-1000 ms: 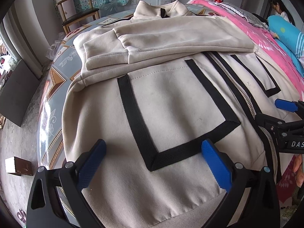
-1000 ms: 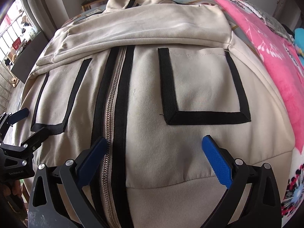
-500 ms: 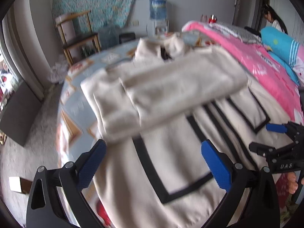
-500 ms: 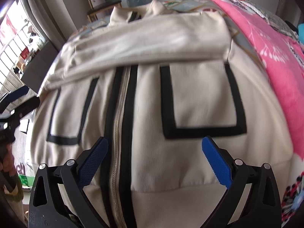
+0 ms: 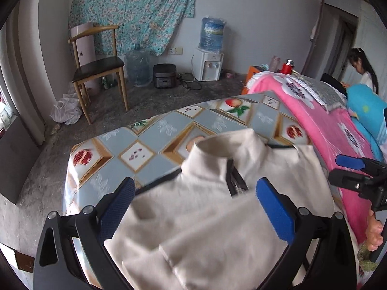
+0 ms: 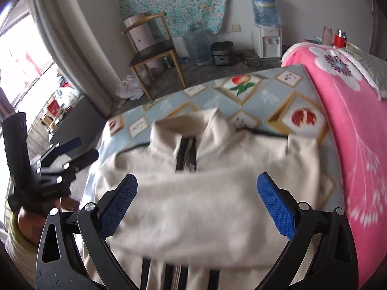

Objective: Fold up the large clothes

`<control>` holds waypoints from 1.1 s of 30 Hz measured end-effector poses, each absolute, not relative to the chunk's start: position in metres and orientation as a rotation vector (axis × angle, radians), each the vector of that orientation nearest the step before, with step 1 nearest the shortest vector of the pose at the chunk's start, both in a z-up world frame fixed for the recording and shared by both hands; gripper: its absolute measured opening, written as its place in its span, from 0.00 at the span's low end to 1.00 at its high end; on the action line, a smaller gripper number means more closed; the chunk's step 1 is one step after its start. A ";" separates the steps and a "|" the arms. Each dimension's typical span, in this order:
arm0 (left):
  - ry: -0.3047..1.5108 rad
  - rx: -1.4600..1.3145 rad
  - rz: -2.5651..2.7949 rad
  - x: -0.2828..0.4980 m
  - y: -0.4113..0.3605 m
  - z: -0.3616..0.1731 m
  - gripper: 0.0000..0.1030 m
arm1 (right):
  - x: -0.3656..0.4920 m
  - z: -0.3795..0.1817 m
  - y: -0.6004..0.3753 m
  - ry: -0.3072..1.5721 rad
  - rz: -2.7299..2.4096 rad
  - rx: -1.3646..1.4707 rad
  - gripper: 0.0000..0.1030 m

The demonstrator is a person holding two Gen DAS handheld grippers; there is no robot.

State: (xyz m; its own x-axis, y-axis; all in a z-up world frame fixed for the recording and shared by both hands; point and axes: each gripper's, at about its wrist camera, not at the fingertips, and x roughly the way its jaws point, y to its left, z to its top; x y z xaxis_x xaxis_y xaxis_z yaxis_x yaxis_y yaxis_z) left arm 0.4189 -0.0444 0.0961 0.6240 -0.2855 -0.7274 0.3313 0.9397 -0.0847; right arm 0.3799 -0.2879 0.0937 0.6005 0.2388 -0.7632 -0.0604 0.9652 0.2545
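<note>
1. A lived-in home room is showing: a pink blanket (image 5: 321, 130) is covering the bed.
2. Beyond it, a water dispenser (image 5: 210, 55) and wooden chair (image 5: 99, 70) are standing against the wall.

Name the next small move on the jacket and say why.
Probably lower both hand-held grippers, left and right, back to the jacket hem. Both are open and empty near the collar, sleeves already lie folded across, and the lower half is still unfolded.

- Surface (image 5: 154, 145) with a fruit-patterned grey-blue covering.
- Cream zip-up jacket (image 5: 208, 217) lies on it, collar at the far end from the hand-held gripper.
</note>
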 end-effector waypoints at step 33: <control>1.067 0.243 -0.168 0.530 -0.099 0.018 0.50 | 0.518 0.022 -0.306 1.360 -0.024 0.077 0.50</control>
